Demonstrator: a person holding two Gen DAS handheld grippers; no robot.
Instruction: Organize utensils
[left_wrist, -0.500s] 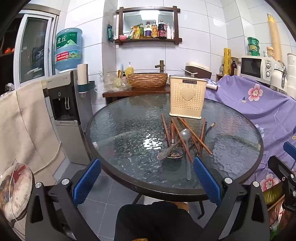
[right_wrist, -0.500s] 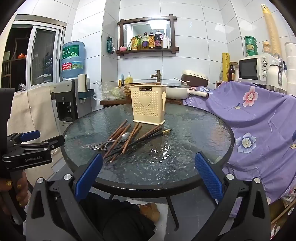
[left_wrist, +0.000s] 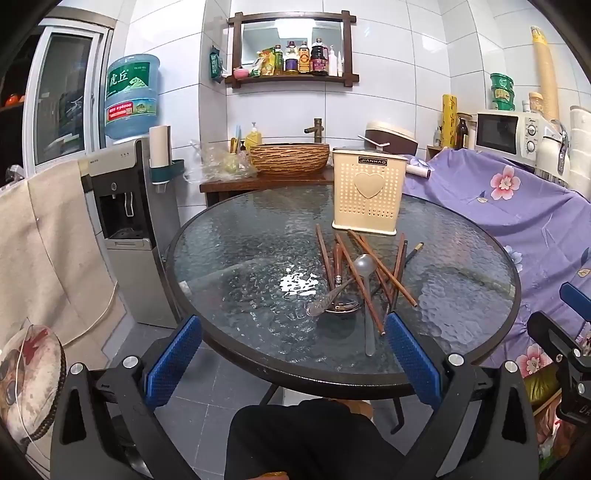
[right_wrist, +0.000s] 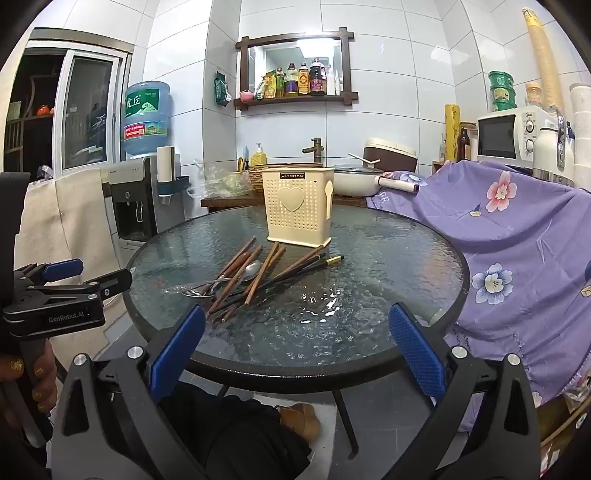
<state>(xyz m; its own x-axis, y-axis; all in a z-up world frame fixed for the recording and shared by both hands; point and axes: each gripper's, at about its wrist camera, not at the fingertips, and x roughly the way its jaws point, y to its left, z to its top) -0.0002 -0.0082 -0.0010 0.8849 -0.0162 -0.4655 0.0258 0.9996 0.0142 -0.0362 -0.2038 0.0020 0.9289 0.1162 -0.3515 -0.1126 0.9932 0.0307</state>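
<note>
With both my left claw (left_wrist: 293, 356) and right claw (right_wrist: 297, 347) spread wide and empty, nothing is sorted: chopsticks (left_wrist: 360, 275) and spoons (left_wrist: 364, 264) lie heaped on the surface (left_wrist: 240, 258) before the holder (left_wrist: 367, 195).

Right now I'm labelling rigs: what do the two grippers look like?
Both are black frames with silver bolts and two fingers faced in textured blue pads. The left gripper shows white "GenRobot.AI" lettering on its body in the right wrist view. The hand holding it has gold glitter nail polish. The right gripper looks identical.
</note>
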